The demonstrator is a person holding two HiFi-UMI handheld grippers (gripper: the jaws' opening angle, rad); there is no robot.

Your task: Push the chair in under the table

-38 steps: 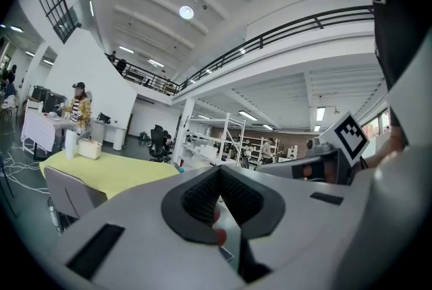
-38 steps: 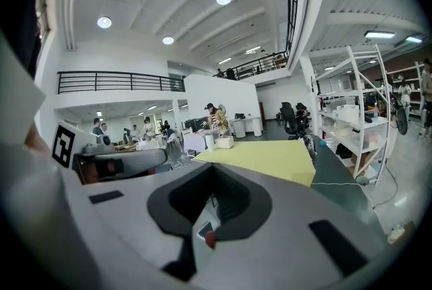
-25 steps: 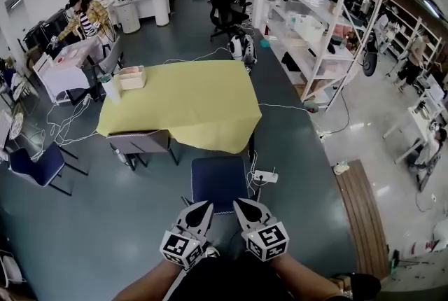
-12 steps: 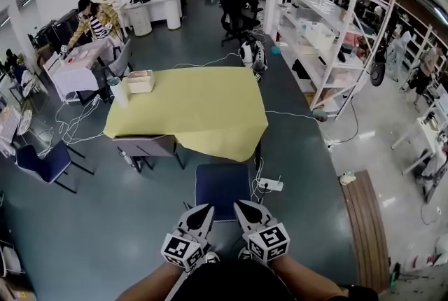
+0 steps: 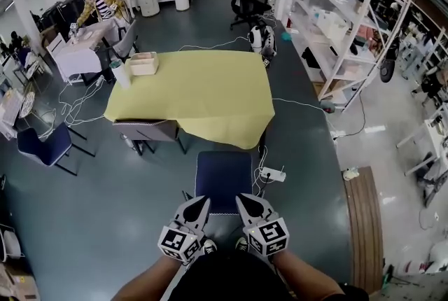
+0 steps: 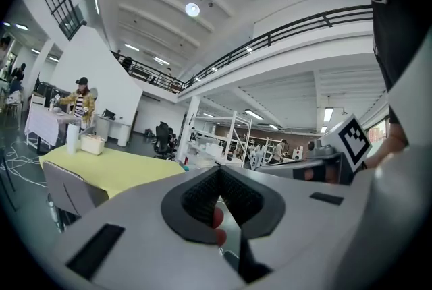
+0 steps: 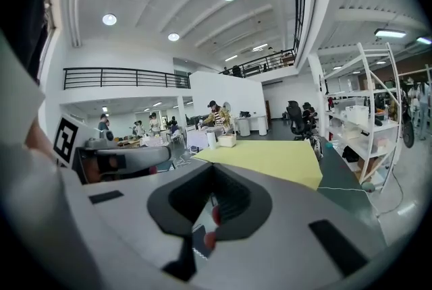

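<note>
A blue-seated chair stands at the near side of a table under a yellow cloth, its seat out in front of the table's edge. My left gripper and right gripper are side by side at the chair's near edge, both shut and holding nothing. Whether their tips touch the chair back I cannot tell. In the left gripper view the left gripper has its jaws together, with the yellow table ahead on the left. The right gripper also looks shut, facing the table.
A grey chair is tucked at the table's left front corner. A white power strip and cables lie on the floor right of the blue chair. White shelving runs along the right. A wooden bench sits at near right, another blue chair at left.
I have stepped closer to the table, which now looks nearer and larger. Both grippers have come forward and slightly down to the chair's near edge. Their jaws stay shut.
</note>
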